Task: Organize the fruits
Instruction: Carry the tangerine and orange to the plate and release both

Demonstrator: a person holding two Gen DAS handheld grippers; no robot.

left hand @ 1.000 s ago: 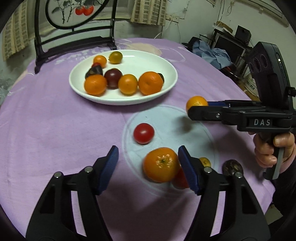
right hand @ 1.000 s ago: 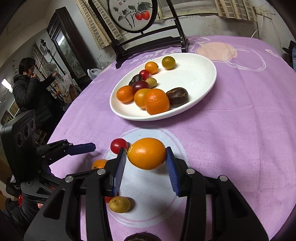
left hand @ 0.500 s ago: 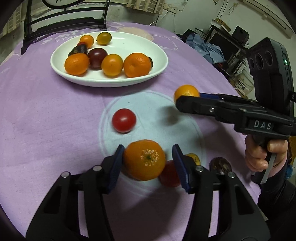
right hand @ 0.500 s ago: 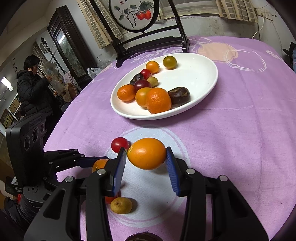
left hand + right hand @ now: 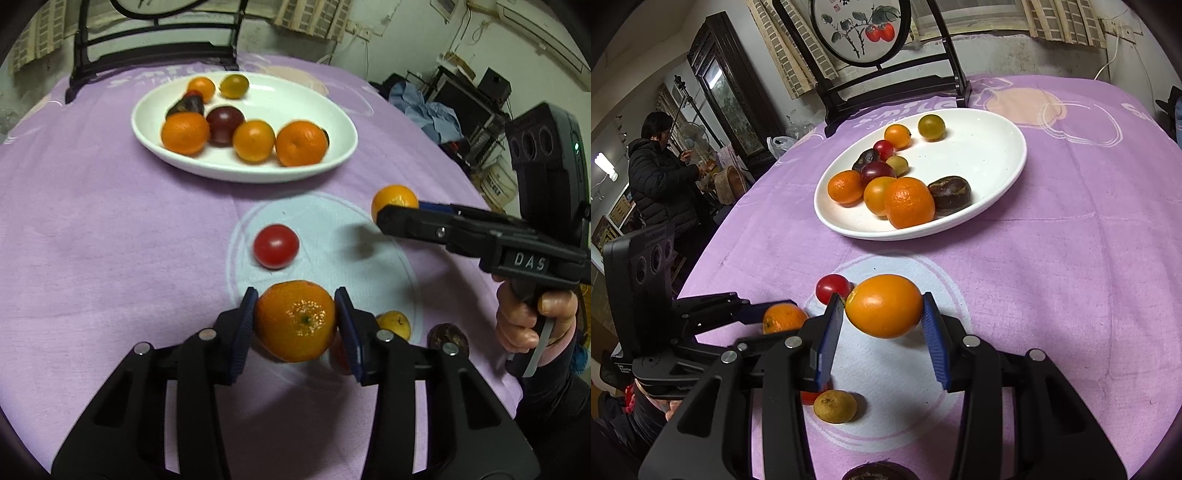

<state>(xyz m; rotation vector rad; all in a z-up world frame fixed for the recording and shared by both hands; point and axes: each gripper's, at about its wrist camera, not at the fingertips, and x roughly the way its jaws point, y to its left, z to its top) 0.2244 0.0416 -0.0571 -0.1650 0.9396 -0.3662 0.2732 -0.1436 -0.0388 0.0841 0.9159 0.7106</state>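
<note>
Purple cloth (image 5: 92,240) covers the table; on the left, the left gripper (image 5: 295,325) clamps a mandarin (image 5: 295,319) between its pads, seemingly bound for the white plate (image 5: 332,110) where the sorted fruit gathers; a red tomato (image 5: 276,246) waits loose beyond it; rightward, the right gripper (image 5: 882,317) pinches a smooth orange (image 5: 884,305) above the cloth.

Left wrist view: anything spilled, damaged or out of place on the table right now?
Nothing spilled or damaged. Loose fruit off the white plate: a red tomato, a small yellow fruit and a dark one. The left claw grips a mandarin; the right claw holds a smooth orange fruit.
</note>
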